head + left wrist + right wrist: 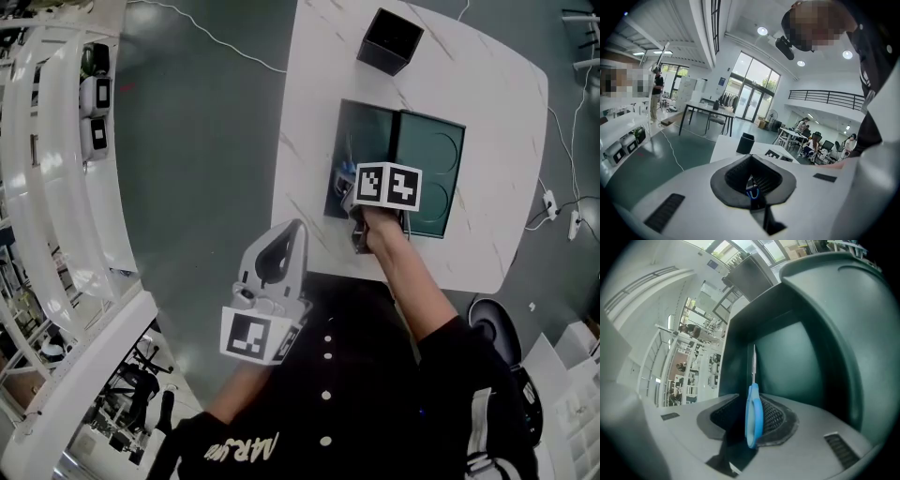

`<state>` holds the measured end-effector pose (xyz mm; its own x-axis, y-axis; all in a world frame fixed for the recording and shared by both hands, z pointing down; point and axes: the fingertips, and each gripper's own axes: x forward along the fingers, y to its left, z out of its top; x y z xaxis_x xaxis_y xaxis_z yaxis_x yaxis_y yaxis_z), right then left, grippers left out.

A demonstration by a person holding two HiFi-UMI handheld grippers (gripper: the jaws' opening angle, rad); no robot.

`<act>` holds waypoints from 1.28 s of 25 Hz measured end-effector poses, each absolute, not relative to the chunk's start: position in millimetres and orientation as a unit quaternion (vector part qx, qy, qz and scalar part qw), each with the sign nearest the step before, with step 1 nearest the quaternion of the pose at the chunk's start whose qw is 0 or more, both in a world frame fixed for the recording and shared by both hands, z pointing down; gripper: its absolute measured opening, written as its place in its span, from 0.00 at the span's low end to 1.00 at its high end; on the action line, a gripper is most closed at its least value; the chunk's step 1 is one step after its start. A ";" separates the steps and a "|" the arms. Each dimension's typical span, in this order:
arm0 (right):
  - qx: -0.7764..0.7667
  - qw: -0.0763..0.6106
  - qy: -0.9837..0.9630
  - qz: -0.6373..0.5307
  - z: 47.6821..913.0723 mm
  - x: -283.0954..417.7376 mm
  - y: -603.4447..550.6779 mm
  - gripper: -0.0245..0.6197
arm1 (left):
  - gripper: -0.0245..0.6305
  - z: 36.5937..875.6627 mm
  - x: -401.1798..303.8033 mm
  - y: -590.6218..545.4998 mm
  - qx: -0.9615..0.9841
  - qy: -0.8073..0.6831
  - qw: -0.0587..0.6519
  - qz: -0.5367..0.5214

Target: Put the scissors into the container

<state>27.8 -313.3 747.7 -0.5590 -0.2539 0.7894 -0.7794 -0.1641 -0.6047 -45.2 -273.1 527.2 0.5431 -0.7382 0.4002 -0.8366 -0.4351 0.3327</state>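
Nearest, left claw (298,228) held up clear, tips together, empty. Right claw (750,405) about half open, blue-handled scissors (753,414) upright between the pads, resting against one, not pinched. Blades pointing ahead of the claw into the dark green container (799,364). Probably light, stiff, with slick steel blades; best gripped at the plastic handle loop.

Right arm (417,286) stretched forward, forearm bare. Right gripper (746,412) has jaws apart, scissors (754,420) standing between them against one pad (the other pad clear of the handle). Left gripper (298,228) held back near the body, tips forward, jaws together, nothing in them.
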 end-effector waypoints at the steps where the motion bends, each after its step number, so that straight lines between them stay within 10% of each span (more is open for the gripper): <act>1: 0.425 0.213 -0.612 0.632 746.4 28.6 -311.8 0.25 | 0.08 524.3 -45.7 -273.5 0.841 -0.469 0.252 0.095; 20: 0.486 0.289 -0.676 0.471 693.9 39.9 -295.5 0.40 | 0.08 484.3 -55.9 -256.9 0.859 -0.460 0.210 0.078; 27: 0.519 0.223 -0.689 0.454 655.5 53.4 -288.4 0.06 | 0.08 459.9 -55.2 -246.5 0.875 -0.445 0.180 0.067; 32: 0.535 0.166 -0.720 0.410 600.1 60.1 -283.9 0.06 | 0.08 441.5 -58.5 -234.5 0.884 -0.435 0.160 0.054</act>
<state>60.1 -283.9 600.1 -0.3724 -0.6341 0.6777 -0.9065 0.0919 -0.4121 -58.5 -234.5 441.5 0.6156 -0.7522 0.2351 -0.7869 -0.5706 0.2349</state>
